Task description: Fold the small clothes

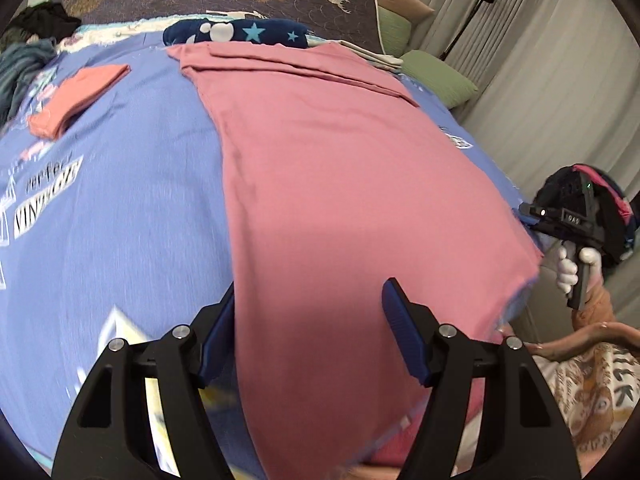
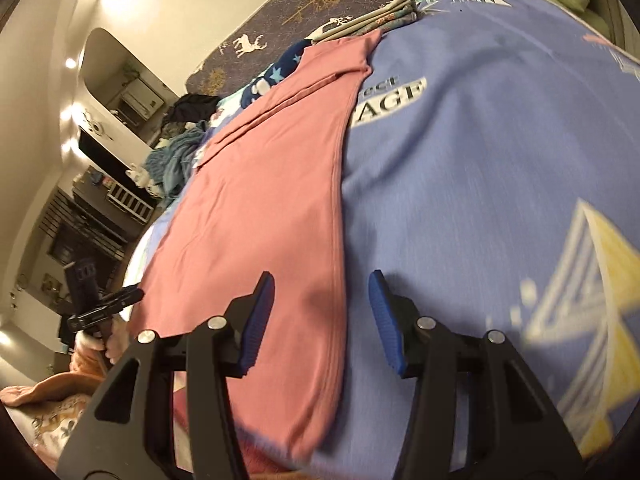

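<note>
A long pink garment [image 1: 328,184] lies flat on the blue bedsheet [image 1: 120,200], running from the near edge to the far side, with folds at its far end. My left gripper [image 1: 308,304] is open and empty, its jaws spread over the garment's near left edge. My right gripper [image 2: 320,300] is open and empty over the garment's [image 2: 264,200] near right edge, on the blue bedsheet [image 2: 500,160]. The right gripper also shows in the left wrist view [image 1: 532,214] at the bed's right side. The left gripper shows in the right wrist view [image 2: 128,294] at the left.
A folded orange-pink piece [image 1: 76,98] lies at the far left. A dark blue star-print cloth [image 1: 240,32] and folded pale cloths [image 1: 380,58] lie beyond the garment. A clothes heap [image 1: 28,52] sits far left. Green pillows [image 1: 440,76] and curtains stand at right.
</note>
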A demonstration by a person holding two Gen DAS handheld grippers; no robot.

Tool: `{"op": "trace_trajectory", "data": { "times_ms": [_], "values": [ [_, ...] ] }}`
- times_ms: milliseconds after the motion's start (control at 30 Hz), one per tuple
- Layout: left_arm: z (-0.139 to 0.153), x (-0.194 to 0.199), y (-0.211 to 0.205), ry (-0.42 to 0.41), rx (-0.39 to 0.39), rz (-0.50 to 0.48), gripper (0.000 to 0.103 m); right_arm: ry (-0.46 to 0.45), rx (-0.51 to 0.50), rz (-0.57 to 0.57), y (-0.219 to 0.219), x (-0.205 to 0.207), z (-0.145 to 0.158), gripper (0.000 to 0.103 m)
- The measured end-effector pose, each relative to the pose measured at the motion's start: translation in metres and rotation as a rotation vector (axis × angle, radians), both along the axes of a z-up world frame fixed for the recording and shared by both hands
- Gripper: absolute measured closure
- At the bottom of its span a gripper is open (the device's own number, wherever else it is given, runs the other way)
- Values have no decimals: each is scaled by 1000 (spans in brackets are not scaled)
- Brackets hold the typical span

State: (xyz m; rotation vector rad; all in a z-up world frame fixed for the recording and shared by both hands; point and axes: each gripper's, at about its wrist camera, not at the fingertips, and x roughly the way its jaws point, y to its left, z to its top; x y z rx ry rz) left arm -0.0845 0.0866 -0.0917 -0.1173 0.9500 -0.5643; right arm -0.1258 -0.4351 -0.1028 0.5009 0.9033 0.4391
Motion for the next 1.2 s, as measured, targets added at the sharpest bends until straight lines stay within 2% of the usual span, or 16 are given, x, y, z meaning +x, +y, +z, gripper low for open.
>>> {"op": "trace_trajectory", "data": {
  "times_ms": [100,233,367,433,467,500,533,567,600,700,800,933,1000,1067,1100,1200],
  "values": [
    [-1,-15,11,21,-50,10,33,5,23,9,-6,-20,0,53],
    [-1,-29,19,26,-80,14,33,11,35,42,-6,-39,1,51],
    [-6,-16,18,35,-145,12,36,8,47,103,2,-29,-2,45],
    [-9,-8,20,48,-186,20,51,11,89,131,5,-21,-5,45],
    [-12,-3,22,62,-201,43,69,14,105,134,6,-17,-6,45],
    [-15,0,25,76,-216,68,92,14,110,131,7,-14,-5,49],
    [-20,5,31,108,-257,103,100,14,95,118,7,-13,-5,71],
    [-24,6,35,129,-303,119,100,33,52,79,8,-12,-6,99],
    [-25,6,38,132,-336,136,101,50,40,54,8,-12,-8,99],
    [-7,-5,36,53,-376,138,101,-13,173,27,-1,-21,6,100],
    [38,-21,35,-83,-474,101,101,-131,337,30,-16,-32,38,100],
    [86,-37,38,-215,-599,67,102,-268,425,31,-27,-45,77,100],
    [108,-53,40,-282,-662,41,102,-343,512,43,-35,-58,95,100],
    [125,-75,43,-343,-657,25,101,-419,533,39,-44,-77,112,100],
    [133,-85,41,-376,-637,18,101,-473,504,27,-48,-92,126,100],
    [145,-104,39,-435,-596,19,101,-539,390,5,-52,-112,147,100]
  ]
}}
